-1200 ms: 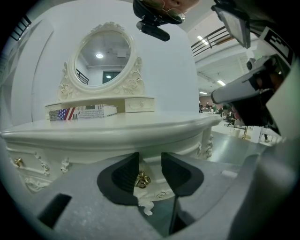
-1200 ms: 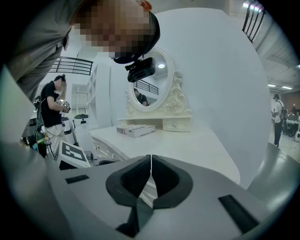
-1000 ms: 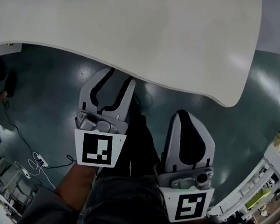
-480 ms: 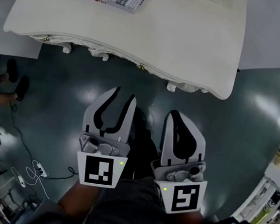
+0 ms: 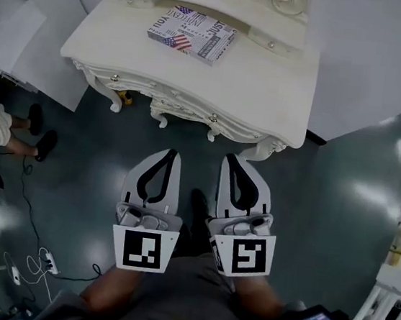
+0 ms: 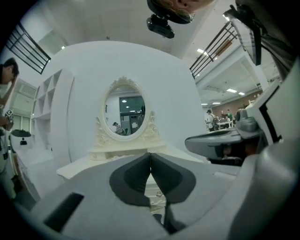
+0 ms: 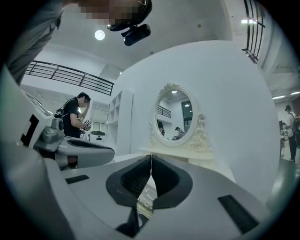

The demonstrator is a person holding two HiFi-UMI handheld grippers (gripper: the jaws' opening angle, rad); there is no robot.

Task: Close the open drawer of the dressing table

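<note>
Drawer fronts [image 5: 171, 103] with small knobs run along the near edge of the cream dressing table [image 5: 267, 91], which is the bench of this scene and stands at the top of the head view against a white wall. From above, I cannot tell which drawer stands open. A book [image 5: 193, 34] with a flag print on its cover lies on the bench top, toward its left part. The left hand-held gripper [image 5: 170, 153] is clenched. Its jaws have just been closing, the dark pads meet at the tips, and nothing is between them. The right hand-held gripper [image 5: 230, 158] is clenched too, also on nothing. Both hang side by side over the dark green floor [image 5: 347, 203], near the table's front but apart from it (no jaw touches the wood). They point toward the table, and the oval mirror [image 6: 125, 111] with its carved frame shows above the shut tips in both gripper views. At the left edge, the feet of another person [image 5: 39, 144] stand on the floor.
</note>
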